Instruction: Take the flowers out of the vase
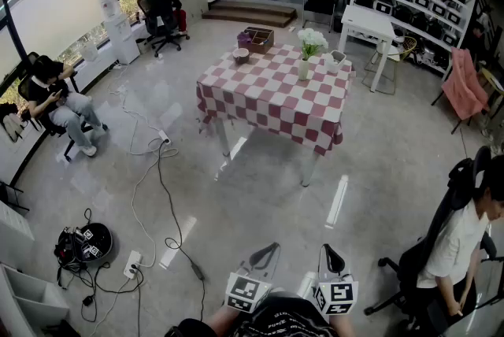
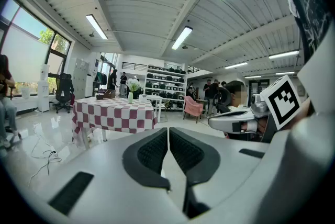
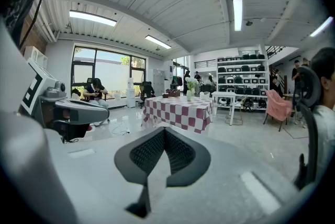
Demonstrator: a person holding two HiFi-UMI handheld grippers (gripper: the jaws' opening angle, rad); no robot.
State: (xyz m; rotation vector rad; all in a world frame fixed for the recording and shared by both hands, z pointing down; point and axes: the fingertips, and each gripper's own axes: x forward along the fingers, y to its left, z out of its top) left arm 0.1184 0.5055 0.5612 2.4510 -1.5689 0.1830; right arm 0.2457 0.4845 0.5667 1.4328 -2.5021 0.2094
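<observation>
Flowers (image 1: 312, 38) stand in the vase (image 1: 303, 69) near the far edge of the red-checked bench (image 1: 268, 95), well across a glossy grey floor (image 1: 378, 170). Left hand-held gripper (image 2: 168, 136) and right hand-held gripper (image 3: 164, 136) — both closed, empty.

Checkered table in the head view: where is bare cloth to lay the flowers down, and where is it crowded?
The whole near half of the checkered table is bare, from the vase and the bowl to the front edge. The far edge is crowded: wooden box, bowl, vase with flowers, and a white cup.
</observation>
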